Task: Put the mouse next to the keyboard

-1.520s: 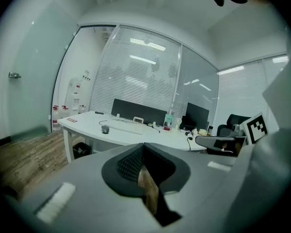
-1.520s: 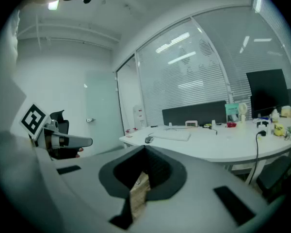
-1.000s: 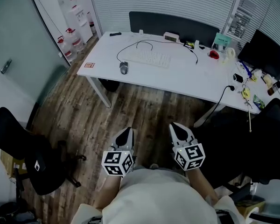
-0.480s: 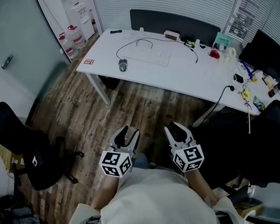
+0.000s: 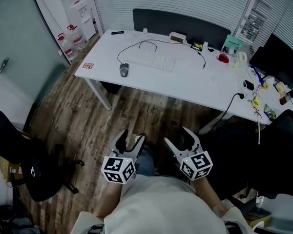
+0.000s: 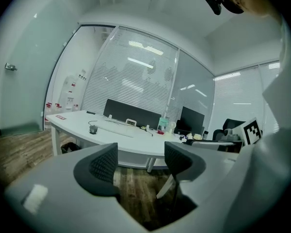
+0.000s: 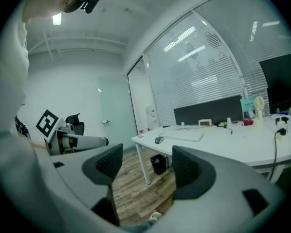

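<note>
A grey mouse (image 5: pixel 124 69) lies on the white desk (image 5: pixel 195 84), left of the white keyboard (image 5: pixel 155 60), with its black cable looping behind. Both grippers are held low over the wooden floor, well short of the desk. My left gripper (image 5: pixel 130 139) is open, its jaws have just been opening, and nothing is between them. My right gripper (image 5: pixel 178 139) is also open and empty after the same opening. In the left gripper view the mouse (image 6: pixel 92 128) and keyboard (image 6: pixel 115 127) sit far beyond the left gripper (image 6: pixel 140 161). In the right gripper view the mouse (image 7: pixel 158 140) shows beyond the right gripper (image 7: pixel 145 166).
A black office chair (image 5: pixel 31 165) stands on the floor at the left, another dark chair (image 5: pixel 263 150) at the right. A bin (image 5: pixel 110 87) sits under the desk. A monitor (image 5: pixel 276 57), small clutter and a cable occupy the desk's right end. Water bottles (image 5: pixel 66 43) stand by the wall.
Both grippers' jaws went from shut to open, with nothing between them. The left gripper has shifted slightly toward the body.
</note>
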